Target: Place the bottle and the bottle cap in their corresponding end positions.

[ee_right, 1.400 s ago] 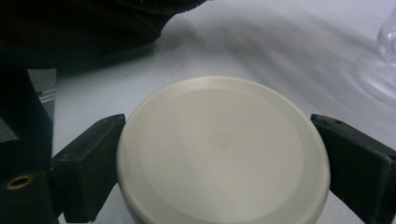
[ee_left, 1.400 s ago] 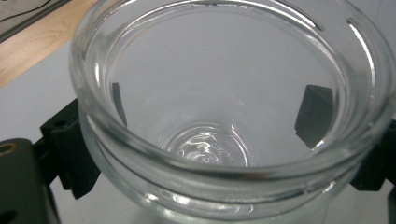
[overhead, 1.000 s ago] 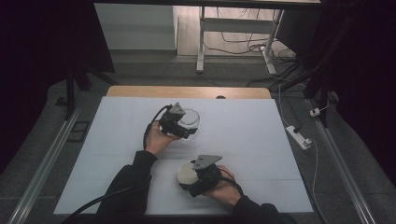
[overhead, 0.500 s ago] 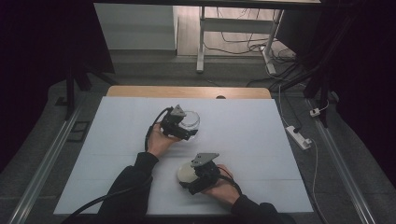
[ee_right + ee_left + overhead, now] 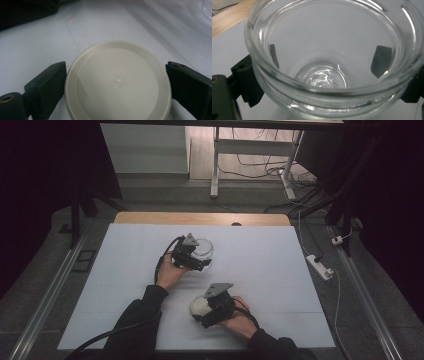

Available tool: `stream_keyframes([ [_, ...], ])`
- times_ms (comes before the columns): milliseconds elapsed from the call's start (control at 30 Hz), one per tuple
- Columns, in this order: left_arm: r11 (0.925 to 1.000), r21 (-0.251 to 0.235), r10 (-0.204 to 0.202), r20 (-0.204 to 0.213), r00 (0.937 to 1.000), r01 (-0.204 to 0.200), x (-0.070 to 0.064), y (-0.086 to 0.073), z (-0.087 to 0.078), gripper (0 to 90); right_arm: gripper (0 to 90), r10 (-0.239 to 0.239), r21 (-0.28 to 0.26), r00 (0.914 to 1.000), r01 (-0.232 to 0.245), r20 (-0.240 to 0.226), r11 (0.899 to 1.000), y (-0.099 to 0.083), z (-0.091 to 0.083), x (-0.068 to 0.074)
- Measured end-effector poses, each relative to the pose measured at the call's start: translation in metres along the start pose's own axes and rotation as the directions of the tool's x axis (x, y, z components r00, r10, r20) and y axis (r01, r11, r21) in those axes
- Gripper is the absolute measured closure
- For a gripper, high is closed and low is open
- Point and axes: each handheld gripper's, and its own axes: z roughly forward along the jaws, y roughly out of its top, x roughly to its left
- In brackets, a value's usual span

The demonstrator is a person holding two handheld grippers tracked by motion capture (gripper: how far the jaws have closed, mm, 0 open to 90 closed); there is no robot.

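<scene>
Two pieces mattered, and I had one in each tool. My left gripper (image 5: 196,256) clasped the clear glass jar (image 5: 202,250) round its body, its two black jaws pressed against the glass on opposite sides; the jar was empty, with its mouth turned toward that gripper's camera. My right gripper (image 5: 207,309) was closed on the cream round lid (image 5: 118,82), one jaw at each edge, the lid held flat just above the white table (image 5: 280,270), near my edge of it. From the lid, the jar lay ahead and a little to the left, farther up the table, with the two near but not touching. I judged that any capping would hinge on bringing the lid's flat face square to the jar's mouth, since the jar's axis seemed tipped rather than upright.
</scene>
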Motion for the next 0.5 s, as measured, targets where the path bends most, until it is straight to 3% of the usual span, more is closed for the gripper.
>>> stream_keyframes([
  [500, 0.9985, 0.052, -0.016, 0.029, 0.9994, 0.015, -0.001, -0.004, -0.012, 0.0, 2.3, -0.001, -0.028, 0.9998, 0.000, -0.018, 1.000, 0.004, -0.008, -0.001],
])
